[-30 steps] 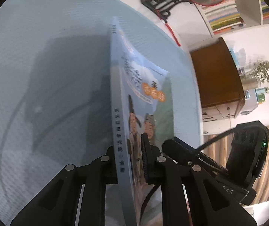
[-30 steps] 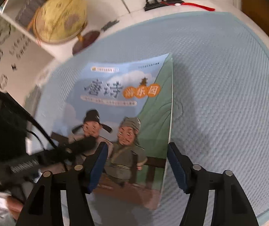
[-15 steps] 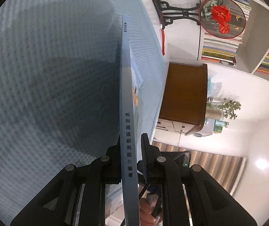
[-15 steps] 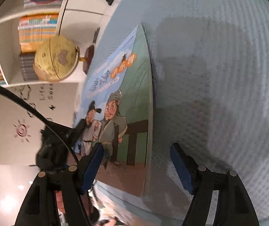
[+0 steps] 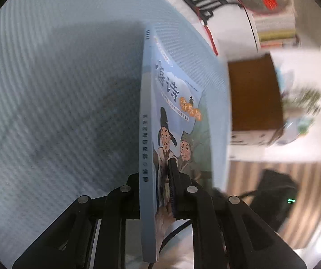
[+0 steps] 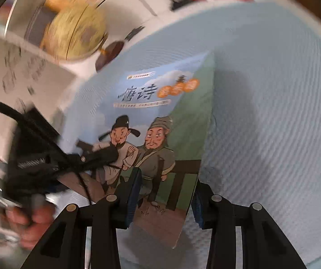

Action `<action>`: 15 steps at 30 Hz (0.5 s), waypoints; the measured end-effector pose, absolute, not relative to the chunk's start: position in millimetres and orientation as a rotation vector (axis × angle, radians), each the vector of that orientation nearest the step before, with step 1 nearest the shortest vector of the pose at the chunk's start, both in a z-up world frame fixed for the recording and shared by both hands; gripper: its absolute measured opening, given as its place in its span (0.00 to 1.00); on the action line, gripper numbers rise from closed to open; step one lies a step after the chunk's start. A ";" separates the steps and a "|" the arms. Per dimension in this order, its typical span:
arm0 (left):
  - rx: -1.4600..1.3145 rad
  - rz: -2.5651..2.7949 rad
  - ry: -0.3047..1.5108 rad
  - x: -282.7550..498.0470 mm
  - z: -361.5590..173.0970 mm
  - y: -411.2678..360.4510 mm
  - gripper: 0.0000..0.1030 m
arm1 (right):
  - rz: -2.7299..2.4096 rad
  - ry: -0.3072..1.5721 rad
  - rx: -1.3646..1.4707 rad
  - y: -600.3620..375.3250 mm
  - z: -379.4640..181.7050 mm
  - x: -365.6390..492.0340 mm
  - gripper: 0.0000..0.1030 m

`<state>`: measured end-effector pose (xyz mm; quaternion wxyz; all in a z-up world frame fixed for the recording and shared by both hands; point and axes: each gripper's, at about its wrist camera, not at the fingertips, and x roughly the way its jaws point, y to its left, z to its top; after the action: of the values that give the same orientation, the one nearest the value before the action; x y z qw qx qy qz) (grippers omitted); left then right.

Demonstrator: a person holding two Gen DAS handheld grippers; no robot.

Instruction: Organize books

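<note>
The left gripper (image 5: 155, 192) clamps the book (image 5: 148, 121) by its spine, while the right gripper's (image 6: 166, 194) jaws are closing across its lower edge.

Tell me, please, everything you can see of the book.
The book is a thin paperback with a pale blue spine and a glossy cover showing two cartoon men, clouds and Chinese title characters. It is closed, above the blue mat. The left gripper is shut on its spine edge. The right gripper is closing around its lower right corner.
</note>
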<state>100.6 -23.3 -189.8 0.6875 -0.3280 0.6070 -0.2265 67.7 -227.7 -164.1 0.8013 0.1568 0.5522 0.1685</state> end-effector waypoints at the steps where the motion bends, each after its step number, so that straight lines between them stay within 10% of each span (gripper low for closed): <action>1: -0.680 -0.496 1.346 98.4 -183.3 -25.8 0.11 | 0.356 1.173 0.288 -220.3 -160.6 65.3 0.38; 15: -0.439 -0.482 1.222 65.7 -134.4 22.5 0.11 | 0.385 1.066 0.036 -139.0 -124.9 39.7 0.38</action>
<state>65.7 22.5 -134.4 0.7696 -0.2022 0.5634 -0.2221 39.7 -139.0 -124.9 0.8436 0.0168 0.5047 0.1825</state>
